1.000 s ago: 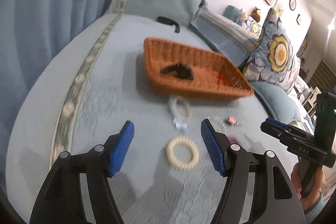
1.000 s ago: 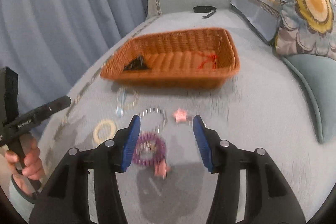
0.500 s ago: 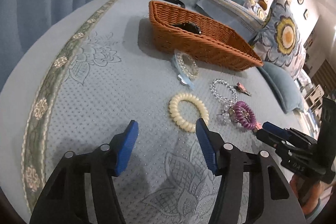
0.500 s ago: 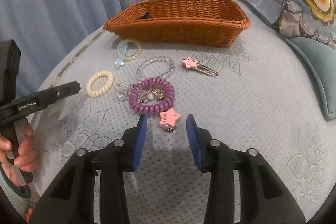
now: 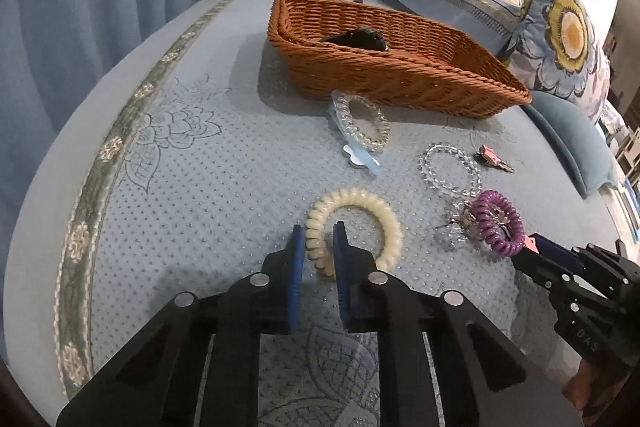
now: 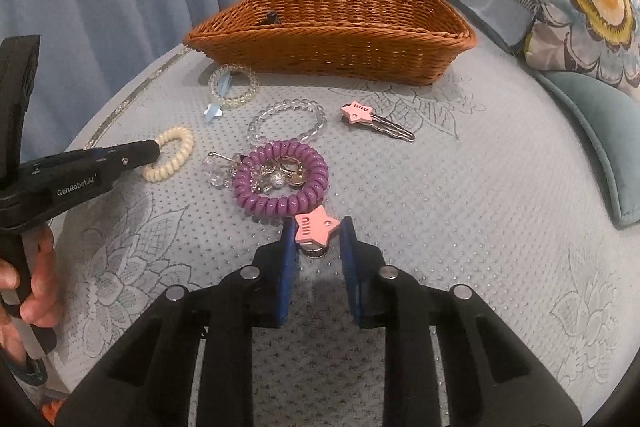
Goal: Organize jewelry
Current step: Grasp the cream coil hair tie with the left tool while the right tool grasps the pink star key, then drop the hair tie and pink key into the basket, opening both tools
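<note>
"GenRobot.AI" on the left claw (image 6: 154, 150); "miu" on pink star clip (image 6: 316, 229)

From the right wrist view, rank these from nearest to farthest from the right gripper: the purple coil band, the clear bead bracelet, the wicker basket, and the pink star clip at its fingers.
1. Pink star clip: between the right gripper's fingers.
2. Purple coil band: just beyond, slightly left.
3. Clear bead bracelet: farther on, behind the band.
4. Wicker basket: farthest, at the back.
</note>
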Available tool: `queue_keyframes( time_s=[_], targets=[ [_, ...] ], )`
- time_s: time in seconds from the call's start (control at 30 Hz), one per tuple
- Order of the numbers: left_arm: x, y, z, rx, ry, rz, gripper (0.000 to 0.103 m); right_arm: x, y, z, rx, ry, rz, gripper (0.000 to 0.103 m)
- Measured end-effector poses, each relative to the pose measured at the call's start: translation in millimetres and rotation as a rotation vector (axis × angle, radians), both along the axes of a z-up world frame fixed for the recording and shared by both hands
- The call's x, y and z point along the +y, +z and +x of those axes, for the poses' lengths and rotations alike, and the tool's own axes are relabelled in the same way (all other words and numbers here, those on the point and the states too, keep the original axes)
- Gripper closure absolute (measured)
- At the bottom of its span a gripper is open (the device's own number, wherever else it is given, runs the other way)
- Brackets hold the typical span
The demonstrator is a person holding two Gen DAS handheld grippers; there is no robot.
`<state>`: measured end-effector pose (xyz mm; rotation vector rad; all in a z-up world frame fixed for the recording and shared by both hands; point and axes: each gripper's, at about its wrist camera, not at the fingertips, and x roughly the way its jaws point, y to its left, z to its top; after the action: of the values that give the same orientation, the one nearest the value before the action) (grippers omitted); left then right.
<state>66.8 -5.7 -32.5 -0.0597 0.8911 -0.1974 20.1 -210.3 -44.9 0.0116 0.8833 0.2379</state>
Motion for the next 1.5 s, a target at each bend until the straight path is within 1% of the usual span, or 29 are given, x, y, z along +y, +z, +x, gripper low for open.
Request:
queue_keyframes(
  time_s=[0.13, 0.2, 0.37, 0.5, 0.63, 0.83, 1.0, 1.17, 1.27, 1.4, 1.5],
  targets=[
    [1.6, 0.7, -3.1, -0.008, -0.001, -0.026, 0.095, -1.3, 0.7, -3.3, 0.002, -0.001, 0.009, 0.083],
    [4.1, 1.8, -6.7, -0.011, -0.004, -0.055, 0.095, -2.5, 1.3, -5.3, 0.003, -0.001, 0.012, 0.083],
    [5.3, 3.6, -16.8, -0.019, -0.016, -0.102, 0.095, -6.8, 5.6, -14.9, 0.002, -0.007, 0.018, 0.084],
    [6.8, 13.1, -26.6, -0.043, -0.031, -0.142, 0.095, -14.5, 11.2, -25.6, -0.002, -0.015, 0.012, 0.084],
    [6.4, 29.0, -36.3, -0.08, -0.052, -0.18, 0.095, -29.6, 17.6, -38.4, -0.007, -0.045, 0.013, 0.084],
    [-2.7, 53.8, -36.5, -0.134, -0.083, -0.201, 0.095, -45.0, 42.5, -39.9, -0.053, -0.069, 0.039, 0.084],
    [-11.8, 73.3, -27.6, -0.18, -0.107, -0.183, 0.095, -46.5, 71.0, -29.1, -0.118, -0.059, 0.044, 0.084],
    [-21.4, 95.8, -1.7, -0.229, -0.117, -0.159, 0.095, -47.9, 108.5, 5.2, -0.195, -0.04, 0.084, 0.084],
    [-27.0, 107.6, 25.4, -0.248, -0.115, -0.156, 0.095, -50.8, 123.7, 34.7, -0.21, -0.03, 0.137, 0.084],
    [-39.2, 115.3, 62.7, -0.261, -0.115, -0.148, 0.095, -54.7, 128.8, 87.5, -0.185, -0.03, 0.212, 0.084],
    [-50.6, 111.4, 91.3, -0.248, -0.118, -0.139, 0.095, -55.5, 119.0, 128.7, -0.138, -0.04, 0.25, 0.084]
  ],
)
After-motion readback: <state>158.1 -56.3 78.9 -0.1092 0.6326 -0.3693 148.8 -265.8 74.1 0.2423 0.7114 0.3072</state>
